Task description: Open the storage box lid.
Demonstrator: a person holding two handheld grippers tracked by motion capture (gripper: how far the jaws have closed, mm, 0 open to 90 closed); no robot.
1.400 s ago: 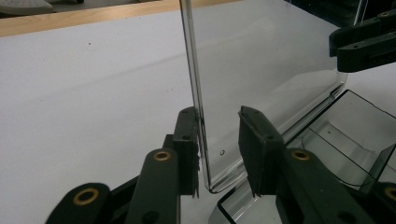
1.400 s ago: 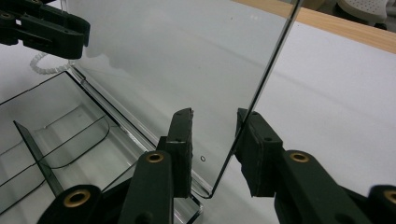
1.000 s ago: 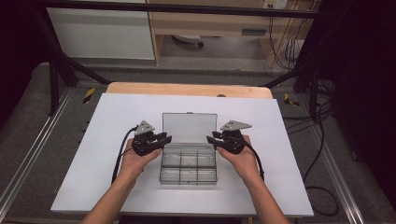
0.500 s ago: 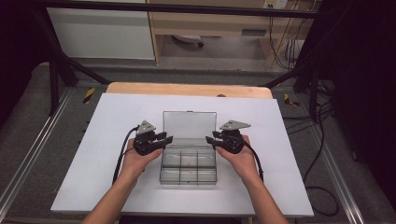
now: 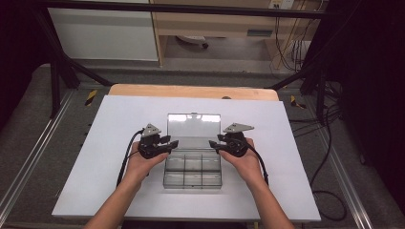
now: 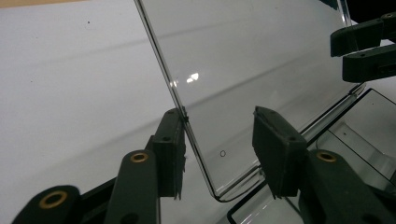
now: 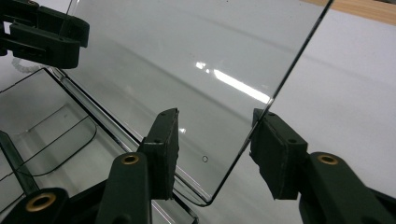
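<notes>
Both forearms reach in from the near edge of the white table (image 5: 95, 157), palms turned inward toward each other, and each hand holds its tool level at the back corners of a clear plastic box (image 5: 193, 164) that sits in the middle of the table. The box's clear lid (image 5: 193, 125) stands open behind the compartments, leaning back a little. The left gripper (image 5: 168, 141) points in at the lid's left edge; its jaws have just been opening and now stand spread, with the edge of the lid (image 6: 243, 70) between them, close against one pad and well clear of the other. The right gripper (image 5: 216, 142) mirrors it at the right edge, jaws likewise just opened, the lid's edge (image 7: 177, 56) between them and close to one pad.
</notes>
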